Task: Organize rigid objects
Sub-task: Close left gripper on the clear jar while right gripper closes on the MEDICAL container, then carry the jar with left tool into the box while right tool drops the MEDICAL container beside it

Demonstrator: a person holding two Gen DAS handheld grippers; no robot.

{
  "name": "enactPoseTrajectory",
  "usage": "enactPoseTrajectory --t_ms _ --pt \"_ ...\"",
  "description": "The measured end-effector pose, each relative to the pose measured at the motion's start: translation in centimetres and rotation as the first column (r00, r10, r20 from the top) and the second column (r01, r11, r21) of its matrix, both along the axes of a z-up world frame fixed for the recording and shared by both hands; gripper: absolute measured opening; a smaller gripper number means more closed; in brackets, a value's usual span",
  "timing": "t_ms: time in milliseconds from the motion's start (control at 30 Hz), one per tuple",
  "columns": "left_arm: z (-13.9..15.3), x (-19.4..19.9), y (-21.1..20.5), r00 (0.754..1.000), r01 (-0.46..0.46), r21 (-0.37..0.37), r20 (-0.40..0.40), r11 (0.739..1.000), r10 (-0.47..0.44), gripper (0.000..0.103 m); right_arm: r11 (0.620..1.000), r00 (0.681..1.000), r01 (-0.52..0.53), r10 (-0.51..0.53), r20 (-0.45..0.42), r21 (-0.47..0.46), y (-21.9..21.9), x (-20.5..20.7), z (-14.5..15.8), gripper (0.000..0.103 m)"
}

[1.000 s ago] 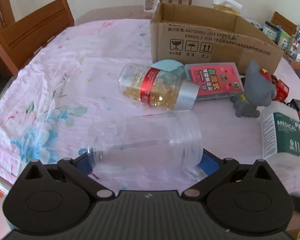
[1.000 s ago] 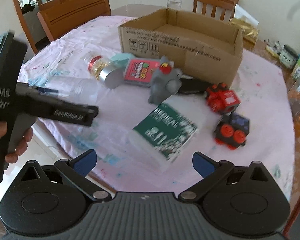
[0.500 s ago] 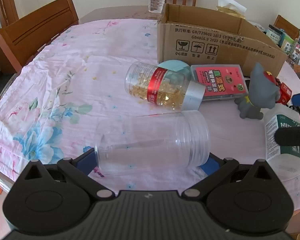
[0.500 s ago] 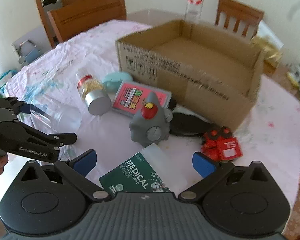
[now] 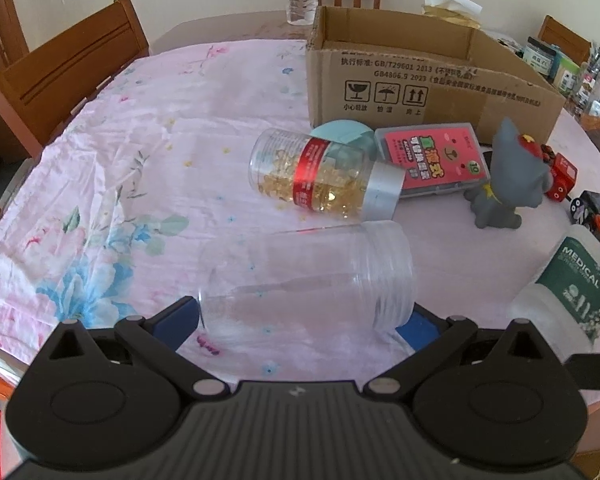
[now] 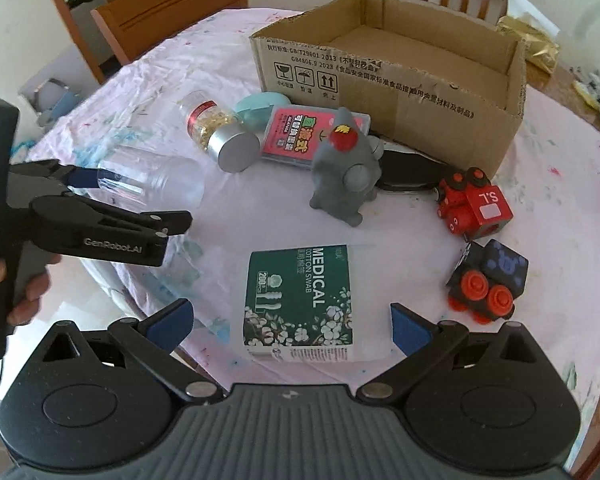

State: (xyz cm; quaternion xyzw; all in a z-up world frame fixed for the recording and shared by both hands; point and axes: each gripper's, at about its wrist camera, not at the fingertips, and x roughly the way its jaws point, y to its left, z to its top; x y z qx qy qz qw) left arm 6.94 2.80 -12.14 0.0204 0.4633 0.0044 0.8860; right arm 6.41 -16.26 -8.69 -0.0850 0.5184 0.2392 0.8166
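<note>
The cardboard box [image 6: 384,76] stands open at the far side of the table, on the floral tablecloth [image 5: 112,184], and compared with a second ago the right wrist view has climbed and pulled back, so the box and the clutter before it now sit further up the frame. The right gripper [image 6: 290,324] hovers with its jaws spread wide and nothing between them, directly over the green medical cotton swab pack [image 6: 300,300], which has slid from beside the camera to between the blue pads. The left gripper [image 5: 306,320] stays wide open around the clear empty jar [image 5: 308,276], lying on its side near the table edge; its place has hardly changed. Beyond it lie the capsule bottle [image 5: 328,178], pink case [image 5: 432,160], grey toy figure [image 6: 346,172] and two toy trains [image 6: 474,208]
</note>
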Motion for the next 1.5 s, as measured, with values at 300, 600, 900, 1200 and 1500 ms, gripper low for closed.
enactPoseTrajectory --t_ms 300,600,900,1200,1500 --pt "1.4 0.0 -0.3 1.0 -0.012 -0.013 0.016 1.0 0.012 0.102 0.99 0.996 0.051 -0.04 0.081 -0.131 2.3 0.2 -1.2 0.103" --pt "1.7 0.3 -0.1 0.999 -0.04 -0.041 -0.001 0.998 0.04 0.1 0.979 0.994 0.093 -0.081 0.075 -0.182 2.9 0.9 -1.8 0.103" --pt "1.8 0.8 0.1 1.0 -0.01 -0.041 -0.021 0.999 0.009 0.091 0.972 0.994 0.1 -0.089 0.059 -0.211 3.3 1.3 -1.8 0.091" --pt "2.7 1.4 0.4 0.995 0.087 -0.018 -0.038 0.996 -0.088 0.09 0.973 0.994 0.104 -0.097 0.043 -0.204 2.9 1.8 -1.4 0.087" --pt "5.5 3.6 1.2 0.961 0.269 -0.003 -0.059 0.963 -0.269 0.09 0.977 0.988 0.151 -0.144 0.058 -0.148 1.2 2.7 1.6 0.087"
